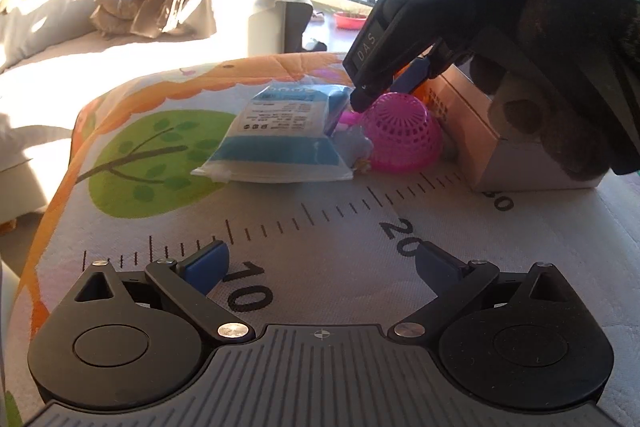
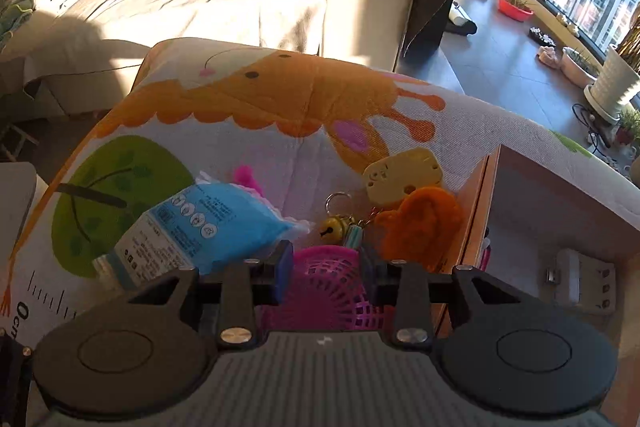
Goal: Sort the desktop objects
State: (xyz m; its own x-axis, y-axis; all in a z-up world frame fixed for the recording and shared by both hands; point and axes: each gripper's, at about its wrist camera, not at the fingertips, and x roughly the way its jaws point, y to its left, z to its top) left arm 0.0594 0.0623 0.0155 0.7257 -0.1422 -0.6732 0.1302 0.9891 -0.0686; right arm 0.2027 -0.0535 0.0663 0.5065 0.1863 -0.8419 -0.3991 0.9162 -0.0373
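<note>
The sorting looks only begun. Most of the small things lie loose in a cluster on the desk (image 1: pixel 328 227), which is covered by a printed cloth with a ruler scale. In the right wrist view the box (image 2: pixel 560 227) at the right of the frame shows only a pale gadget (image 2: pixel 580 279) on its floor, with something pink at its near wall.

The left gripper (image 1: pixel 320 267) hovers low in its own frame over bare cloth, jaws spread wide and holding nothing. The right gripper (image 2: pixel 326 267) sits at the centre bottom of its view, jaws partly drawn in on either side of the pink mesh basket (image 2: pixel 332 291); whether the pads press on it cannot be told. In the left wrist view this gripper reaches down from the upper right onto the basket, which lies on its side between the blue packet (image 1: pixel 280 143) and the box.

Left on the cloth are the blue packet, a yellow tag (image 2: pixel 404 175), an orange plush piece (image 2: pixel 420 223), a small bell on a ring (image 2: pixel 334 225) and the basket itself.
</note>
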